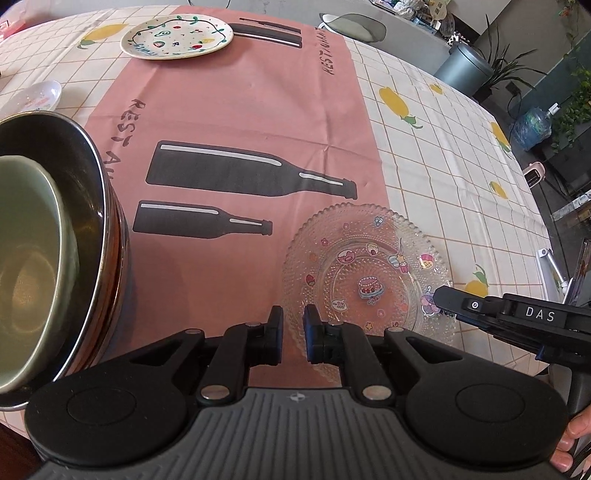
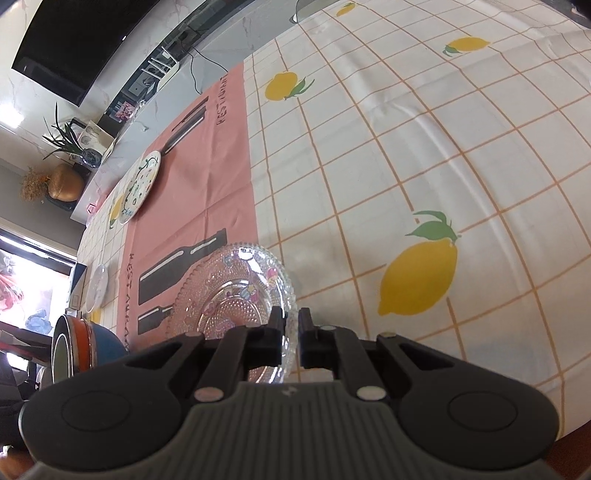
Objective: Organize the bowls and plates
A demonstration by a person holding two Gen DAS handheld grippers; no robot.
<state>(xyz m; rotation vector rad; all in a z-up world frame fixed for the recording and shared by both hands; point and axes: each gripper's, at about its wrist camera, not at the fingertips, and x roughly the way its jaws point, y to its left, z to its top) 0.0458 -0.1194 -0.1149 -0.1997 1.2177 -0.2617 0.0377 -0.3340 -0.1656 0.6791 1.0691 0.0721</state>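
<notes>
A clear beaded glass plate (image 1: 365, 273) with cartoon stickers lies on the table, half on the pink runner. My right gripper (image 2: 291, 325) is shut on its near right rim (image 2: 290, 332); it also shows in the left wrist view (image 1: 443, 295). My left gripper (image 1: 293, 325) hovers just left of the plate's near edge, jaws nearly closed with a small gap and nothing between them. A stack of bowls (image 1: 55, 236), green inside steel, stands at the left. A painted white plate (image 1: 177, 35) sits at the far side.
A small white dish (image 1: 35, 96) lies at the far left. The stacked bowls also show in the right wrist view (image 2: 74, 350). The lemon-print cloth (image 2: 406, 166) covers the table. The table edge is near on the right, with a bin (image 1: 467, 70) and plants beyond.
</notes>
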